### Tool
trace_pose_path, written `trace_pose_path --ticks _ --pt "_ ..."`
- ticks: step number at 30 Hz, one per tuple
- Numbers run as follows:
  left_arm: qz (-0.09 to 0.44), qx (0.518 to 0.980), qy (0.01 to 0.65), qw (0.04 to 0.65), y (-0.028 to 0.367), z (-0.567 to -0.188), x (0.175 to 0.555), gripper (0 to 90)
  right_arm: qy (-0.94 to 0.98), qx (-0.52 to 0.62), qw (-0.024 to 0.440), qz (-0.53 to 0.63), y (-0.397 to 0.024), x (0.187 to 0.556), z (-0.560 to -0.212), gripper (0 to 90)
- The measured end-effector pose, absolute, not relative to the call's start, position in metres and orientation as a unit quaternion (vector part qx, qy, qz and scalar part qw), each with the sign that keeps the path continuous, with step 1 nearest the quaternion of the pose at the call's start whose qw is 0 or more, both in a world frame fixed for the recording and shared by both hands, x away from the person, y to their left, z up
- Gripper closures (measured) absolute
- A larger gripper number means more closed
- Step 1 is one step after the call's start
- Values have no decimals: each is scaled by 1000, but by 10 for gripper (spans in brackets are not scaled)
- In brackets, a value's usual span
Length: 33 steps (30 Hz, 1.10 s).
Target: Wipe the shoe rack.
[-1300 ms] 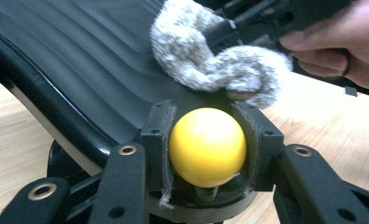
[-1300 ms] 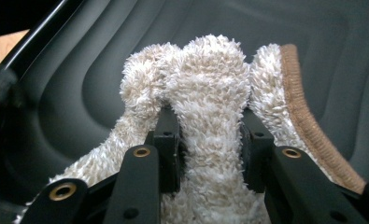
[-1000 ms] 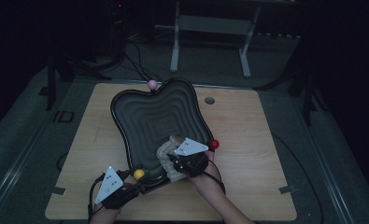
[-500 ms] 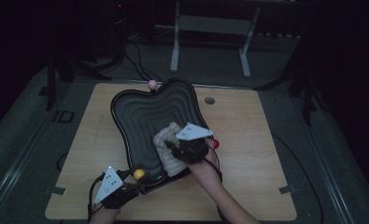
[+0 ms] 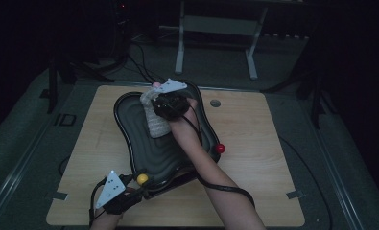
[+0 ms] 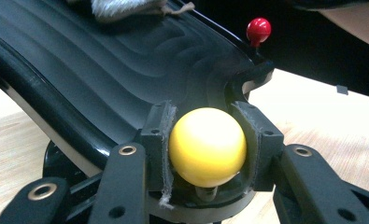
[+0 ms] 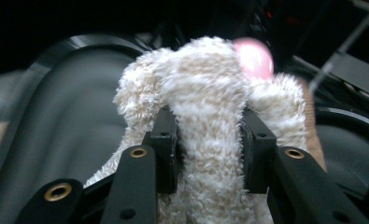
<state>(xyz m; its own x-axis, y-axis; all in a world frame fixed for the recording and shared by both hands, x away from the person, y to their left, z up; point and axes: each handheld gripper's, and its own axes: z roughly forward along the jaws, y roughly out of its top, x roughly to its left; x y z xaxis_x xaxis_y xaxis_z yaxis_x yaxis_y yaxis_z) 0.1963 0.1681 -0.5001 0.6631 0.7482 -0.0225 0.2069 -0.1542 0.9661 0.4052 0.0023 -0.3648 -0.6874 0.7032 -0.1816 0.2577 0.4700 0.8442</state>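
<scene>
- Black wavy-ribbed tray (image 5: pixel 144 143) lies on the wooden table (image 5: pixel 254 143), long axis running away from the person.
- Left gripper (image 5: pixel 129 189) at the tray's near end, jaws clamped on the yellow ball knob (image 6: pixel 207 147); in the left gripper view both pads press the knob's sides.
- Red ball knob (image 5: pixel 219 148) sticks out at the tray's right edge, untouched.
- Right gripper (image 5: pixel 160 103) over the tray's far end, jaws closed on a fluffy cream cloth (image 7: pixel 210 140); its jaws have just been opening slightly, the cloth pinched between the pads.
- Cloth hangs from the jaws, lower part lying on the tray's ribbed surface in the high view (image 5: pixel 154 122).
- Pink ball knob (image 7: pixel 253 58) shows blurred just behind the cloth, at the tray's far rim.
</scene>
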Motion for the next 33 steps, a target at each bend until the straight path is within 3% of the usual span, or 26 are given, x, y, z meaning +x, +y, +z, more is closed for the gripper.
trace_pose_path --ticks 8,33 --pt "242 718 333 561 168 -501 196 592 829 284 249 412 -4 395 -382 647" --pt "244 716 337 561 167 -501 196 592 857 212 238 404 -44 313 -432 649"
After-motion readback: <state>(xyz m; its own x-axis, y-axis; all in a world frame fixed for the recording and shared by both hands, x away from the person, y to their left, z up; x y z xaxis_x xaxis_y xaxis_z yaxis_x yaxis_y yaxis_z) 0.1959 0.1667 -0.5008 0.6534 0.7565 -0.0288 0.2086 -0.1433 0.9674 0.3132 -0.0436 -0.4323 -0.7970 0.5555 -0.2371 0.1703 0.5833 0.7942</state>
